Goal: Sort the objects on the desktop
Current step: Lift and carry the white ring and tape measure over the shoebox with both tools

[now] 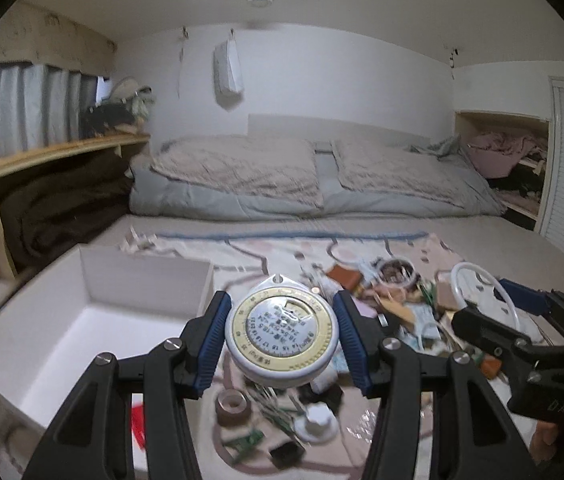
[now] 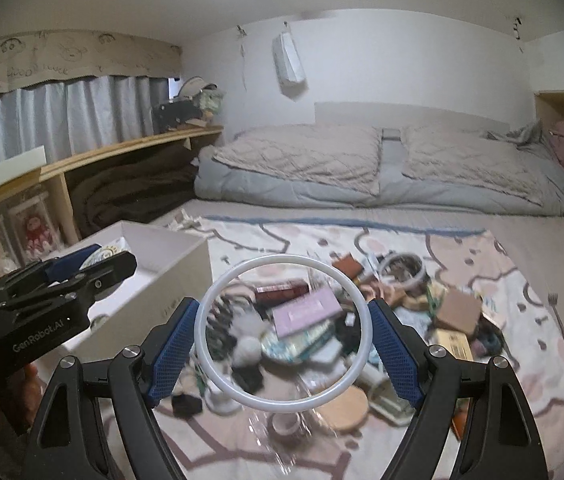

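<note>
Left wrist view: bedroom, patterned cloth (image 1: 242, 256) spread on bed, clutter pile (image 1: 394, 300) on it, white box (image 1: 94, 280) at left. Left gripper (image 1: 282, 340) jaws clamped on round dial disc (image 1: 282, 336), held above clutter.

Right wrist view: same bed. Right gripper (image 2: 282, 340) jaws clamped on white ring (image 2: 282, 340), raised over clutter, right of box (image 2: 170, 276).

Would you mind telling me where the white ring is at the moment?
In the right wrist view the white ring is held between the right tool's blue pads, raised above the clutter on the blanket, with the white box to its left.
</note>
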`<control>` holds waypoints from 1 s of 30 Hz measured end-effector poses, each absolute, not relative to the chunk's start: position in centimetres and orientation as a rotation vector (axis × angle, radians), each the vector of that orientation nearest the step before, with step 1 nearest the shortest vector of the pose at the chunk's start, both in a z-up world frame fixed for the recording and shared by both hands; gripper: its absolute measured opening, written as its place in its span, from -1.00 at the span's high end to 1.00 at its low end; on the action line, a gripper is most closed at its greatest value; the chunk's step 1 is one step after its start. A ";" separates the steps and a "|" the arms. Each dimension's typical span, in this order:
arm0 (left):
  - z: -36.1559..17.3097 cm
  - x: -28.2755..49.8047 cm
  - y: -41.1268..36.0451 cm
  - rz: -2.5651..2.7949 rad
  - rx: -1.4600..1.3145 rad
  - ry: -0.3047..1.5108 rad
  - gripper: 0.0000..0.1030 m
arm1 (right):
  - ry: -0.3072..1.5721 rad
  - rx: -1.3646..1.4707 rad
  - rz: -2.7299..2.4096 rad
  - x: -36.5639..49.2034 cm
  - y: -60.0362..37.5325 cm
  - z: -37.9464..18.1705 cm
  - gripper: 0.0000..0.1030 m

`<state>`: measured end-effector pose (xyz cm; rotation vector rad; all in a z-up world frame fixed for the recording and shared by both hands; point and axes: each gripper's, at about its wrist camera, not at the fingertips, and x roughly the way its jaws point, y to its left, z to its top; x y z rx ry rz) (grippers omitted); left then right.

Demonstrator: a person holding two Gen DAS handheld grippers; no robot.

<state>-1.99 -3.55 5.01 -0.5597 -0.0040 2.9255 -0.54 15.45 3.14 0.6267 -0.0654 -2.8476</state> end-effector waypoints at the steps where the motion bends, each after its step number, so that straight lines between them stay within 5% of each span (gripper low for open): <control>1: 5.5 -2.2 -3.8 2.932 -0.548 -0.003 -0.02 | -0.073 0.616 -2.840 -0.7 15.2 3.5 -0.64; 16: 9.3 -4.8 -7.6 3.153 -0.416 -0.079 -0.02 | -0.104 0.579 -2.760 -4.5 11.9 5.9 -0.64; 30: 7.1 -5.9 -15.7 3.319 -0.534 -0.097 -0.02 | -0.069 0.654 -2.670 -6.9 8.0 5.7 -0.64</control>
